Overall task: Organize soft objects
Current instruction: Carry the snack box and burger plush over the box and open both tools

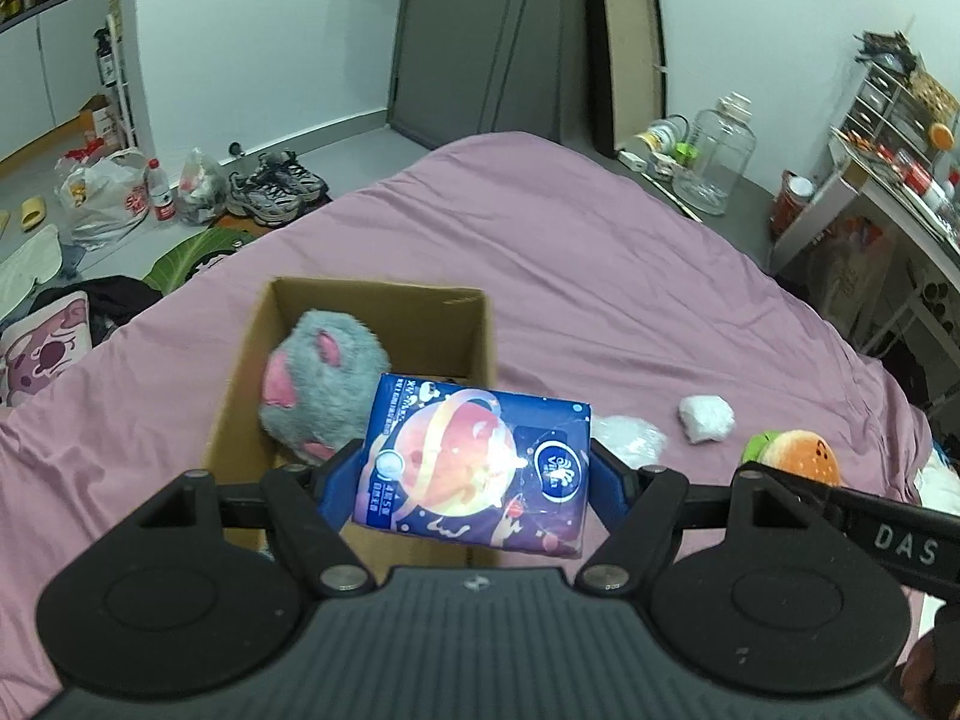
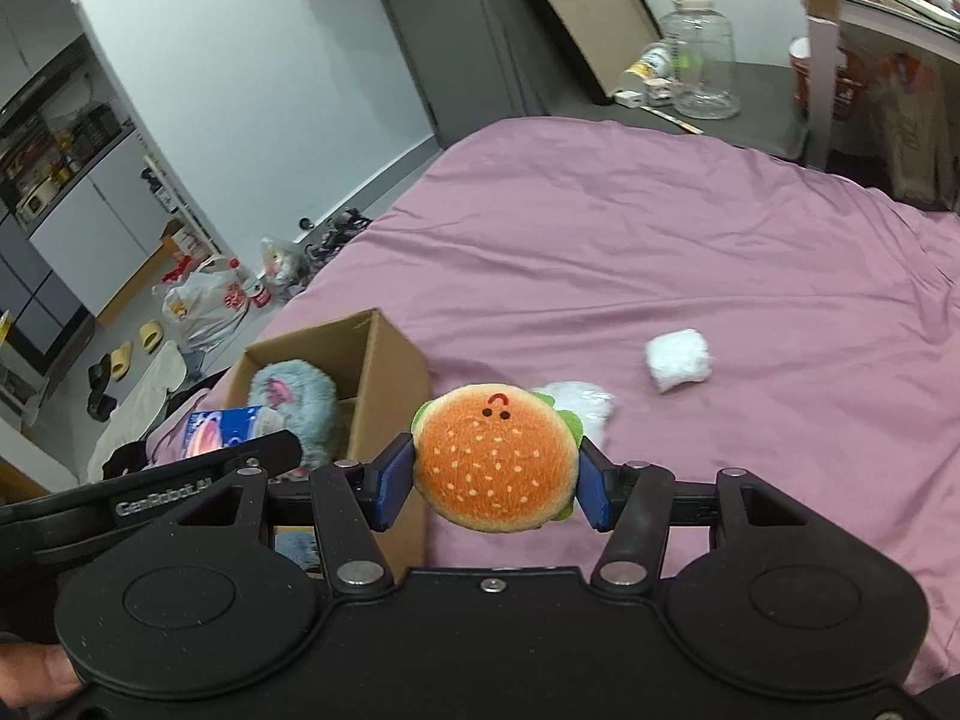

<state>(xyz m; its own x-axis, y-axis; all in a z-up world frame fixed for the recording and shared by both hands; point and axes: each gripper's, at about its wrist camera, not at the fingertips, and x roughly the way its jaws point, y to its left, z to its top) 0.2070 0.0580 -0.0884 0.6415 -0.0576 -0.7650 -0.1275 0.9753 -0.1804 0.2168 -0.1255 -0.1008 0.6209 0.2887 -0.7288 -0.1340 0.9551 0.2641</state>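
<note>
My left gripper [image 1: 477, 471] is shut on a blue tissue pack [image 1: 480, 468] and holds it over the near right part of an open cardboard box [image 1: 372, 300] on the pink bed. A grey and pink plush [image 1: 318, 384] lies inside the box. My right gripper [image 2: 495, 474] is shut on an orange burger plush [image 2: 495, 456], held above the bed just right of the box [image 2: 384, 354]. The burger plush also shows at the right in the left wrist view [image 1: 792, 450]. A white soft bundle [image 2: 678, 360] and a clear plastic-wrapped item [image 2: 579, 405] lie on the bed beyond it.
The pink bedsheet [image 1: 600, 276] covers the whole bed. Shoes [image 1: 276, 186], plastic bags [image 1: 102, 198] and a water bottle lie on the floor at the left. A large clear jar [image 1: 717, 156] stands beyond the bed's far corner; a cluttered desk [image 1: 888, 180] is at the right.
</note>
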